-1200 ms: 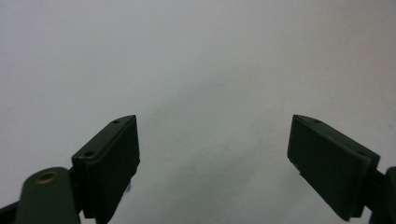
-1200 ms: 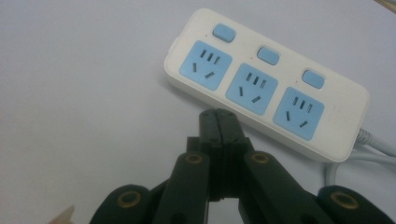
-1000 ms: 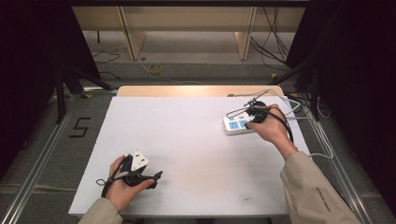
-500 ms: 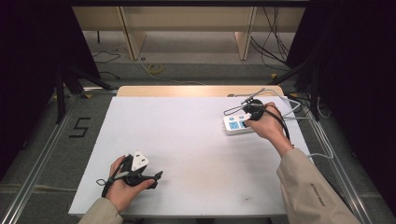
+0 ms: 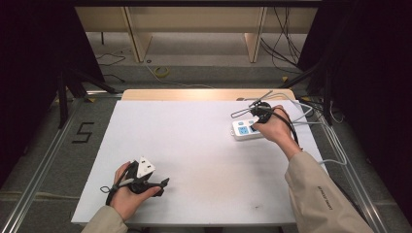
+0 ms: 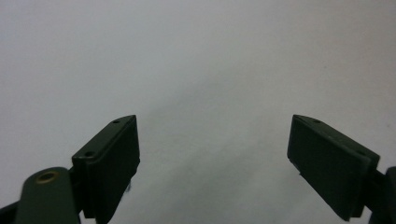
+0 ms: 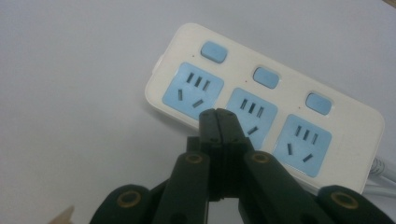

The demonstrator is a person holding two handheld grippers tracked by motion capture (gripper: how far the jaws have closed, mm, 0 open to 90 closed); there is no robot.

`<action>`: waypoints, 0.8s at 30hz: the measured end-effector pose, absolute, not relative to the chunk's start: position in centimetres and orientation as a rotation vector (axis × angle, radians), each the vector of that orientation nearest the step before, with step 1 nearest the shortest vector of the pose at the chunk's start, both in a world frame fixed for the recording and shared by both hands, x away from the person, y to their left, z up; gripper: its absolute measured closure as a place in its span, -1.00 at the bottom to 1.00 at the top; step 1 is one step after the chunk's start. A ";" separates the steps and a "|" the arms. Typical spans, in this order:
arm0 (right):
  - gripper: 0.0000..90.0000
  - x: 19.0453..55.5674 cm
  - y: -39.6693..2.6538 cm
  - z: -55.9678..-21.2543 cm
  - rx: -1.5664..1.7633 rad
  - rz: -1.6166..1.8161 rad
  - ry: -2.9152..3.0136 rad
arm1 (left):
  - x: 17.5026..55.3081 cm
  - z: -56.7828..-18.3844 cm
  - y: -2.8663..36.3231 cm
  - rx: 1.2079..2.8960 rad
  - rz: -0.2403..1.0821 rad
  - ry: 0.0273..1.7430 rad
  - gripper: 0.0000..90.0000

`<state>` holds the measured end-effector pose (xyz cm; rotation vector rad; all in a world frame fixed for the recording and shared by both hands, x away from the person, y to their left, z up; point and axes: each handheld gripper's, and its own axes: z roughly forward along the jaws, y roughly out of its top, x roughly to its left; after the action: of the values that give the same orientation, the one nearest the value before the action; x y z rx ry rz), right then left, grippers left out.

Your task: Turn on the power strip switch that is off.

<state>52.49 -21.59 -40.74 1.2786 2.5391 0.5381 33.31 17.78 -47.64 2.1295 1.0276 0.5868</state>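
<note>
A white power strip (image 5: 245, 129) (image 7: 266, 107) with three blue sockets and three blue switches lies at the table's right side, its white cable trailing off to the right. My right gripper (image 5: 253, 124) (image 7: 218, 114) is over the strip, jaws pressed together with nothing between them, tips above the middle socket's near edge. My left gripper (image 5: 164, 183) (image 6: 215, 154) rests near the table's front left edge, jaws wide apart, with bare white table between them.
The white table top (image 5: 194, 145) spreads between the two hands. A wire loop (image 5: 240, 113) and several cables (image 5: 311, 116) lie by the strip at the right edge. Wooden furniture legs (image 5: 138, 39) and floor cables lie beyond the far edge.
The right hand and gripper have shifted slightly left and forward over the power strip. The left gripper has stayed put.
</note>
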 end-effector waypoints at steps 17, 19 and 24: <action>1.00 53.9 -20.8 -40.8 1.304 0.546 2.535 | 33.3 -47.7 17.7 2.135 0.584 1.021 -0.63; 1.00 54.0 -20.8 -40.7 1.305 0.549 2.533 | 33.3 -47.7 17.7 2.136 0.583 1.020 -0.63; 1.00 54.3 -20.7 -40.8 1.306 0.548 2.530 | 33.3 -47.7 17.7 2.135 0.583 1.020 -0.63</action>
<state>54.32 -20.72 -40.79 1.3061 2.5303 0.5476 33.32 17.70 -47.70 2.1349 1.0204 0.5829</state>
